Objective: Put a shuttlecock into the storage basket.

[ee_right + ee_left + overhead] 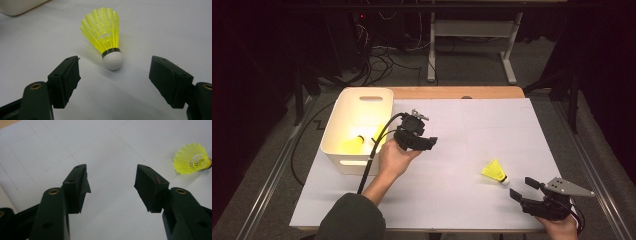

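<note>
In the high view, the yellow shuttlecock point(495, 171) lies on the white paper, well right of the cream bin point(357, 129); the right gripper point(523, 189) should straddle its cork. The left gripper view shows the left gripper point(111, 181) released, empty. The right gripper view shows gaping jaws near the ribbed plastic skirt.

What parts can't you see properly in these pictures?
- High view: the white bin holds yellow shuttlecocks; glare blurs them, so their number is unclear.
- High view: the right hand is cut off by the bottom edge.
- Left gripper view: the shuttlecock on the table has its cork tip cut off by the right edge.
</note>
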### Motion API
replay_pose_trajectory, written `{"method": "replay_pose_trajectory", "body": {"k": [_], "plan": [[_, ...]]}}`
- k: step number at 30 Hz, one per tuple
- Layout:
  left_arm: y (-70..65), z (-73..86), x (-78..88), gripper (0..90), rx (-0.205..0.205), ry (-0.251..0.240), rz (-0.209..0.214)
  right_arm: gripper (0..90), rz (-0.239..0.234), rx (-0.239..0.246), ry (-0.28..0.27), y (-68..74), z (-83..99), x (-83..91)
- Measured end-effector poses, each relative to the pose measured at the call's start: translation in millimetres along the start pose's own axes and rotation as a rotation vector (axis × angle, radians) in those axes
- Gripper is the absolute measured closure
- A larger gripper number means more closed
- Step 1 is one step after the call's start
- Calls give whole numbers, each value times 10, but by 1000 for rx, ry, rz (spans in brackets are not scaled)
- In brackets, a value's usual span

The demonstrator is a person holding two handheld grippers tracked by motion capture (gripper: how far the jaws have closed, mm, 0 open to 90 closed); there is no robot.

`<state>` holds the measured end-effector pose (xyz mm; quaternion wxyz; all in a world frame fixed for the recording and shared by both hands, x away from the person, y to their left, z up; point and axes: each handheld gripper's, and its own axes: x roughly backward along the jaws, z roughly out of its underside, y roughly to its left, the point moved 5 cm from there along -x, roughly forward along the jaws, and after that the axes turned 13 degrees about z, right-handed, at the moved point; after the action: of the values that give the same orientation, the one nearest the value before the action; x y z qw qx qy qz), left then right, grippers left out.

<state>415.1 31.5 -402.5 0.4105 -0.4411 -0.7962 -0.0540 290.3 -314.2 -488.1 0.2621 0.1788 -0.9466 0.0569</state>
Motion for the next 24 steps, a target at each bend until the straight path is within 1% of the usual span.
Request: {"method": "replay_pose_trajectory", "body": {"k": [3,11,15,20,24], "plan": [[2,22,-27,444,-5,13,-3,250,0,-1,0,-2,0,-1],[-15,62,-49,445,-16,8,-5,250,0,-4,1,-5,1,-2],[-20,90,-76,445,-18,8,0,250,1,-9,0,-15,2,-1],[-31,136,-142,446,-16,7,14,250,2,-2,-2,-11,4,4],[-25,172,-191,446,-13,19,20,250,1,-3,2,-7,3,2]]}}
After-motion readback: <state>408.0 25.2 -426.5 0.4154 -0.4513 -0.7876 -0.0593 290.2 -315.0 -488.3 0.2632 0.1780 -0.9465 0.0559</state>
